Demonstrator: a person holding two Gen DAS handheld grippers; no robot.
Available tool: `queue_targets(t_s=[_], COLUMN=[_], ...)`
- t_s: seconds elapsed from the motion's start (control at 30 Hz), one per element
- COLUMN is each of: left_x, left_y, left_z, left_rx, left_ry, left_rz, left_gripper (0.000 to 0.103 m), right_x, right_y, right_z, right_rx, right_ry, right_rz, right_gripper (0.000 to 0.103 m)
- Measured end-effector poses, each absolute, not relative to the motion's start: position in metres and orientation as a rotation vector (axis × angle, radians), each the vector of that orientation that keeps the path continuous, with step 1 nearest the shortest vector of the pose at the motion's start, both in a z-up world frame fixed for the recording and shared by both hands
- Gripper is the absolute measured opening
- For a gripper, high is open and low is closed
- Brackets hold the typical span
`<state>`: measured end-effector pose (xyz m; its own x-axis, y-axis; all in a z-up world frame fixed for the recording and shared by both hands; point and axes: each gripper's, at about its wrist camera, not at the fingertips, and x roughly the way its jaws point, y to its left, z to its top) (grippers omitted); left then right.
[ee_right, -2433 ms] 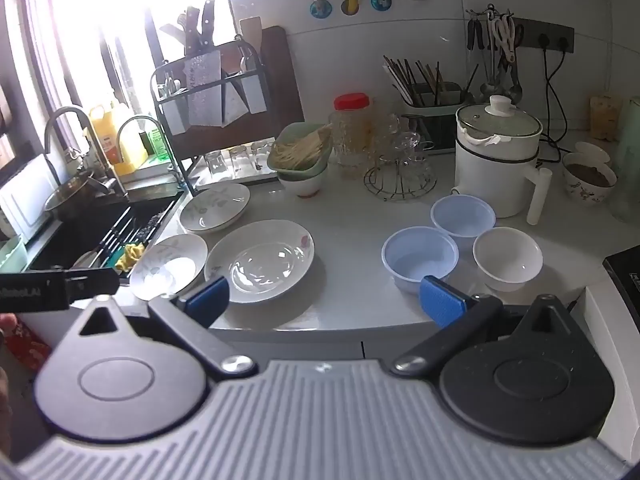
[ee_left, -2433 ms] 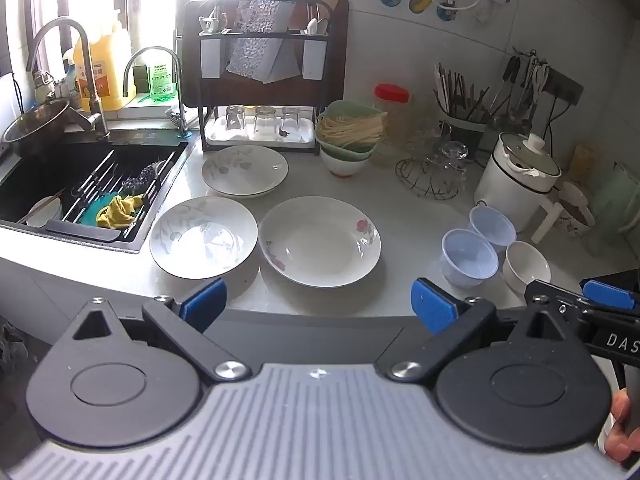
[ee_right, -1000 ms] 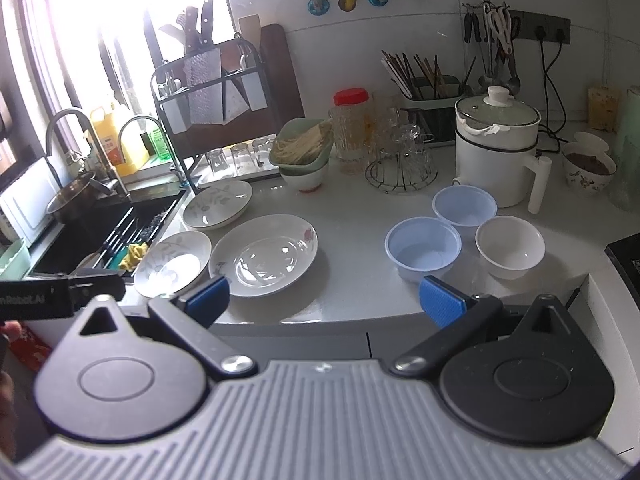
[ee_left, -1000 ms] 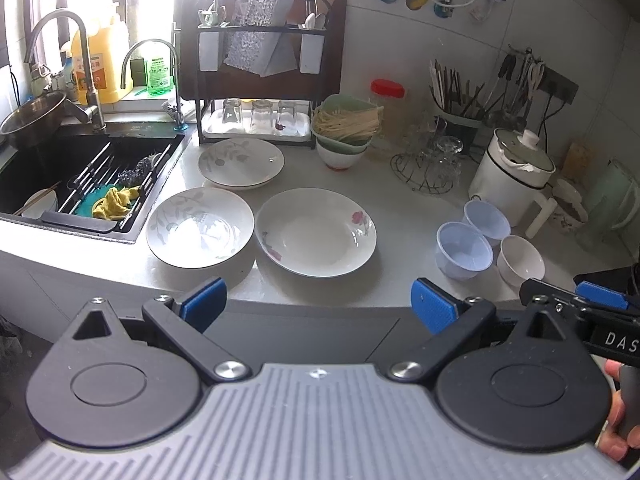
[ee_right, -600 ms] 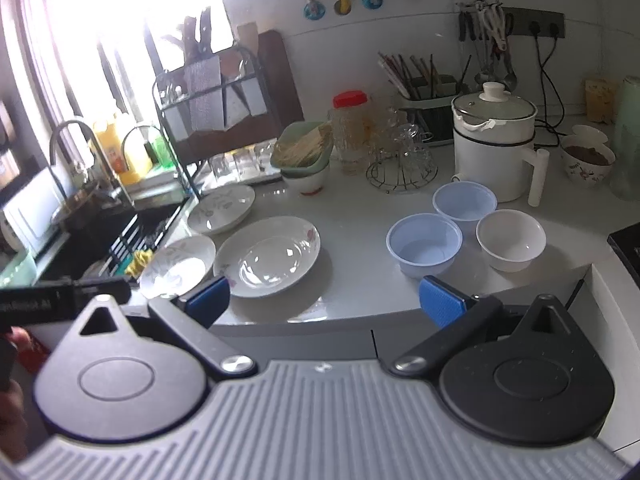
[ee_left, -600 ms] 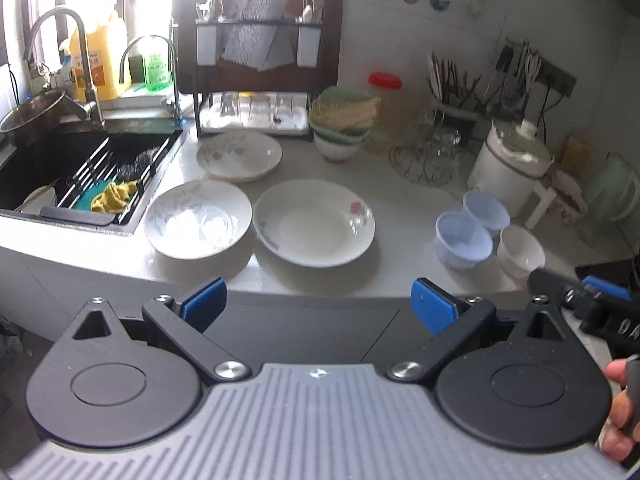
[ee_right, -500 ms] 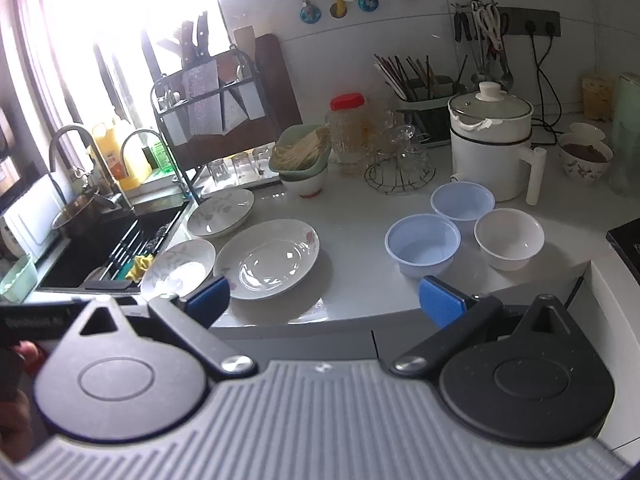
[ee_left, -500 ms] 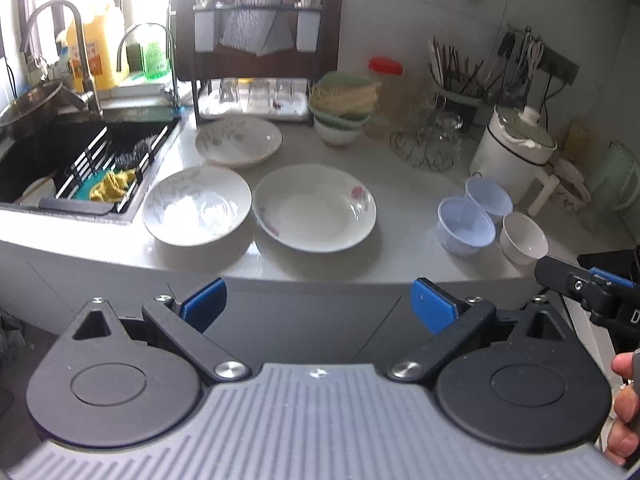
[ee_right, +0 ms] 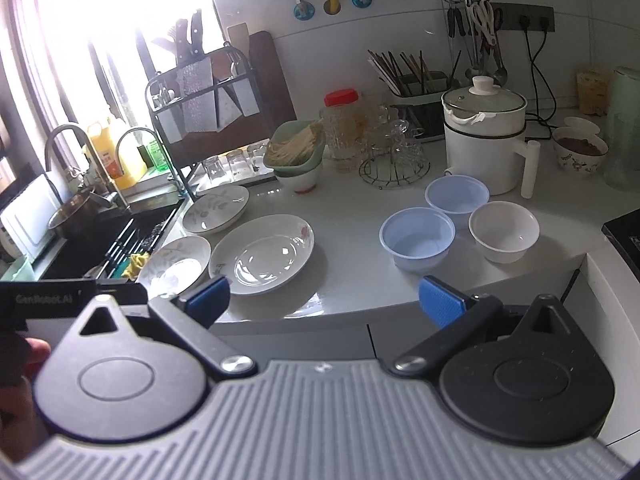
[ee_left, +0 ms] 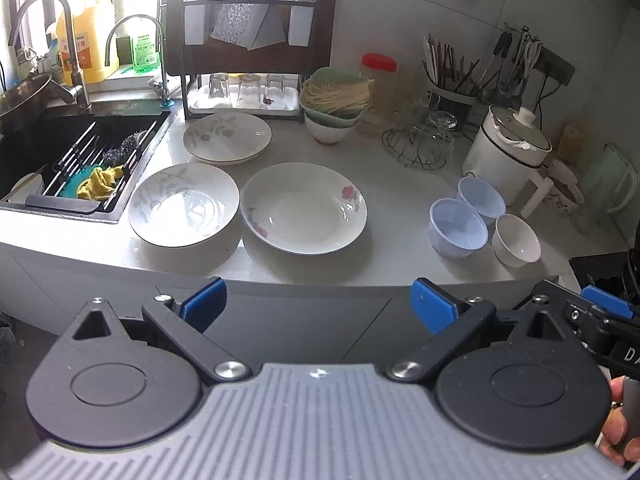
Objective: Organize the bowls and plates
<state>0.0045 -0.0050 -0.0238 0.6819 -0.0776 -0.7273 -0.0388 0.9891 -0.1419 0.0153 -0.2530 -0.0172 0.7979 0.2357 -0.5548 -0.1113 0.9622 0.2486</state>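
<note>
I am holding my left gripper (ee_left: 316,306) and right gripper (ee_right: 325,298) wide apart, empty, short of the counter (ee_left: 396,204). Three white plates (ee_left: 303,208) are lying near the sink (ee_left: 60,152); three bowls (ee_right: 417,238) are clustering beside the cooker (ee_right: 484,144). Window glare is washing out the far left.

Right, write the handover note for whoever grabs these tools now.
Left tool: open, empty, held short of the counter edge.
Right tool: open, empty, also short of the counter.
Three plates lie separately: rose plate in the middle, leaf plate beside the sink, another leaf plate behind.
Two blue bowls and a white bowl stand clustered near the white pot.
Done: nothing stacked.
Left: stack the plates, nest the bowls.
</note>
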Motion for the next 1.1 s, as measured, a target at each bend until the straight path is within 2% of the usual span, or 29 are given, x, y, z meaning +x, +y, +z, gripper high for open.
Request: queue_targets(t_s=[0.6,1.1], left_x=[0.018,0.097], left_y=[0.014,0.071], left_z=[-0.027,-0.039], left_rx=[-0.149,-0.155], left_ry=[0.829,0.857], left_rz=[-0.020,-0.114], left_gripper=[0.100,0.100], right_x=[0.031,0.073], right_y=[-0.236,-0.181], right_z=[-0.016,-0.023], right_rx=[0.184,0.193], right_ry=[0.622,0.653], right_rz=[0.212,0.176], right_gripper=[0.102,0.098])
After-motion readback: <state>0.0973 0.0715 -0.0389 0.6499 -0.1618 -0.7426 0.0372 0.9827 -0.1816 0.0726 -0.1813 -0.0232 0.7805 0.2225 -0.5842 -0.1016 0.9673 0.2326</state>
